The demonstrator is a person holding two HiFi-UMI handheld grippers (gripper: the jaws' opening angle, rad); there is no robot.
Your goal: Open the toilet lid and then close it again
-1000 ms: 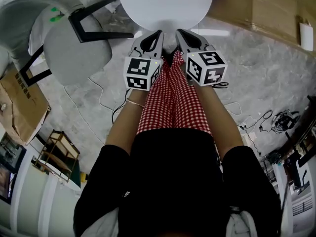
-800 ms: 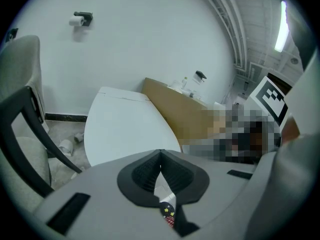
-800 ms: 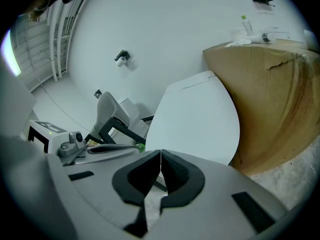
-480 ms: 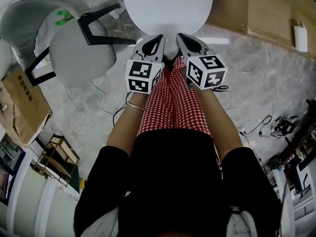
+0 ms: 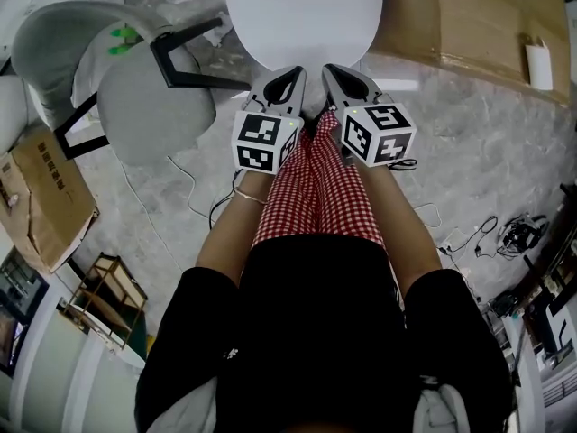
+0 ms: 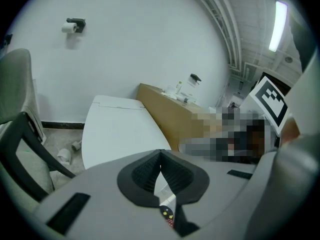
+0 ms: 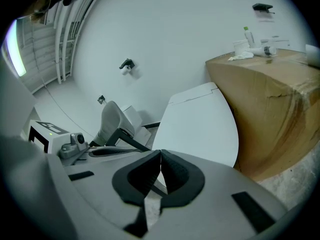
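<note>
Your left claw (image 5: 287, 78) and right claw (image 5: 335, 78) sit side by side, each pinched tight with nothing in it. Just ahead of both tips lies the white oval plastic toilet lid (image 5: 302, 12), down flat. Left of the left claw is a grey shell chair (image 5: 153, 106), and right of the right claw a brown cardboard box (image 5: 469, 16). Only the left gripper view catches the wall-mounted paper roll (image 6: 70, 27). Only the right gripper view shows small bottles (image 7: 252, 39) on top of that box.
</note>
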